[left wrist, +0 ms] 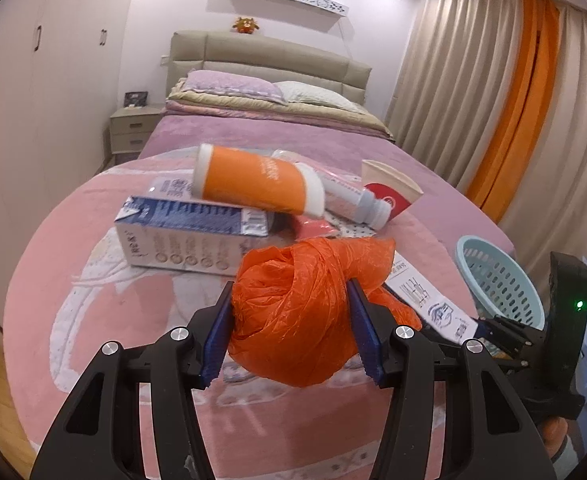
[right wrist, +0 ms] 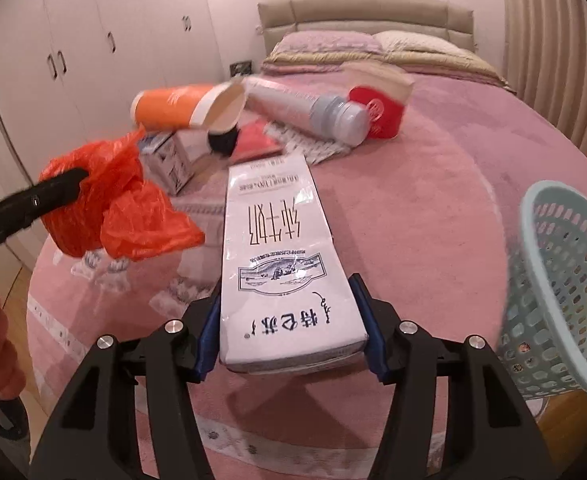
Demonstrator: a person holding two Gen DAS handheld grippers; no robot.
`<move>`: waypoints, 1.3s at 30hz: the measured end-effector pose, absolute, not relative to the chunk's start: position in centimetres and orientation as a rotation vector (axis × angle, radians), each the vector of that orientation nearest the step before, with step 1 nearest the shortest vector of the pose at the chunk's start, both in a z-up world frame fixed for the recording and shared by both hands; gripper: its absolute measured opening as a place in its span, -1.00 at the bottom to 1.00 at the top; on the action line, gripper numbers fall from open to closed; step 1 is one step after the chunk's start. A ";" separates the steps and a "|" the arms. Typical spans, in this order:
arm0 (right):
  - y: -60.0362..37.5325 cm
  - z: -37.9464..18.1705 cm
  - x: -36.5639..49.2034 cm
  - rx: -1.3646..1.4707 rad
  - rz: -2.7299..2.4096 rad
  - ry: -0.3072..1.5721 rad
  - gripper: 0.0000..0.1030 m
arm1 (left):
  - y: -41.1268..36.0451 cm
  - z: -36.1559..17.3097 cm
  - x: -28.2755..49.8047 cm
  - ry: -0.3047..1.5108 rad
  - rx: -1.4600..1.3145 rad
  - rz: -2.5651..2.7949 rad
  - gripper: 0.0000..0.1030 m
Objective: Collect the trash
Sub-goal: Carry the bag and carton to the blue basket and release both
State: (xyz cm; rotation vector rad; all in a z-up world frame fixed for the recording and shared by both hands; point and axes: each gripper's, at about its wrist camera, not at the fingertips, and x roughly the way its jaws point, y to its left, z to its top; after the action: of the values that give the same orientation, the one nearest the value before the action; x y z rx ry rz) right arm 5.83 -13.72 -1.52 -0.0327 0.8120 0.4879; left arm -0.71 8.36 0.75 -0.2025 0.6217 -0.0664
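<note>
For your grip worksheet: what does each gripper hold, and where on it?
Left gripper: crumpled orange plastic bag, pinched across its bunched middle. Right gripper: white milk carton, clamped by its sides at the near end.

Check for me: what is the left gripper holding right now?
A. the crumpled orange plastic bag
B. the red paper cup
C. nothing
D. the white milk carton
A: the left gripper has its blue pads pressed against both sides of the crumpled orange plastic bag, which the right wrist view shows lifted off the bed; the white milk carton sits in the right gripper.
</note>
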 end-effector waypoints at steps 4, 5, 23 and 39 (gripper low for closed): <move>-16.7 -0.2 6.3 0.022 0.419 0.772 0.02 | 6.7 1.8 0.4 0.612 -0.185 -0.112 0.01; -17.3 0.0 6.4 0.033 0.409 0.768 0.02 | 6.2 1.9 0.7 0.611 -0.178 -0.121 0.01; -37.1 2.2 8.2 0.313 -0.032 0.709 0.02 | -12.8 2.6 10.1 0.642 -0.014 -0.484 0.01; -42.5 -2.0 10.1 0.356 -0.198 0.847 0.18 | -21.0 -2.4 14.7 0.760 0.029 -0.568 0.34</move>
State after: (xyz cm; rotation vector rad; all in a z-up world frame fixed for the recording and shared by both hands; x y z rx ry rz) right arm 10.10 -42.50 -2.05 0.3556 0.8468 -0.1978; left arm 14.72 -21.01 -2.40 0.0290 0.7597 -0.5684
